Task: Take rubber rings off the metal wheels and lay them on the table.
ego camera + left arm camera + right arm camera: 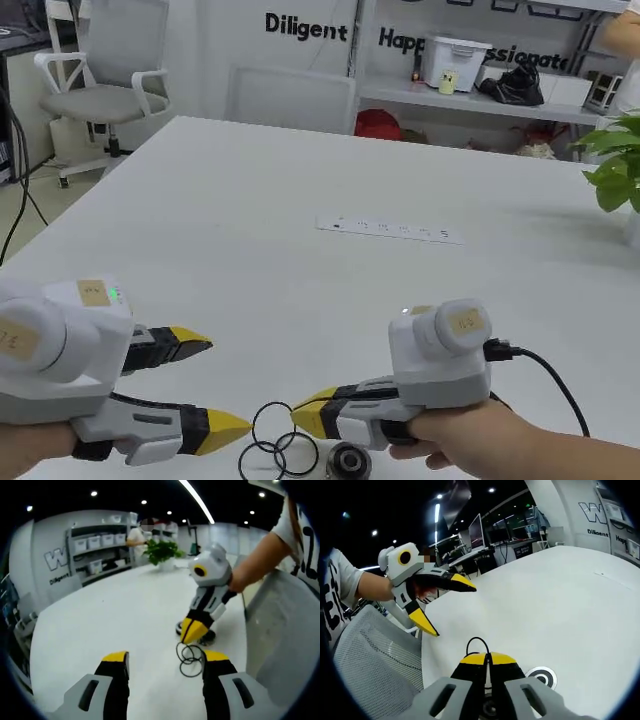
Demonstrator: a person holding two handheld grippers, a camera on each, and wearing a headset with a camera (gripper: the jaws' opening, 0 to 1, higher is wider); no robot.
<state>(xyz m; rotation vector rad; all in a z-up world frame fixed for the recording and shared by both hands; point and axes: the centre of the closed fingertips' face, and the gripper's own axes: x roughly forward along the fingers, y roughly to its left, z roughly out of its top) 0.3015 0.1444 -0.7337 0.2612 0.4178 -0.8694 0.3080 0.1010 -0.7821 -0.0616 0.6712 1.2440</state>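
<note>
Several thin black rubber rings (pixel 275 442) lie overlapping on the white table (pixel 300 200) near its front edge. A dark metal wheel (pixel 348 462) sits just right of them, under my right gripper (pixel 308 410). That gripper points left with its jaws shut, and a black ring loop (pixel 477 641) pokes out from its tips (pixel 489 657). My left gripper (pixel 215 385) is open just left of the rings, nothing between its yellow tips. In the left gripper view the rings (pixel 190 657) lie between my open left gripper (pixel 166 657) and the right gripper (pixel 192 627).
A flat white power strip (pixel 390 229) lies mid-table. A potted plant (pixel 615 165) stands at the right edge. An office chair (pixel 100 90) and shelves (pixel 480 95) stand beyond the table. A grey mesh chair (pixel 375 665) is close behind the front edge.
</note>
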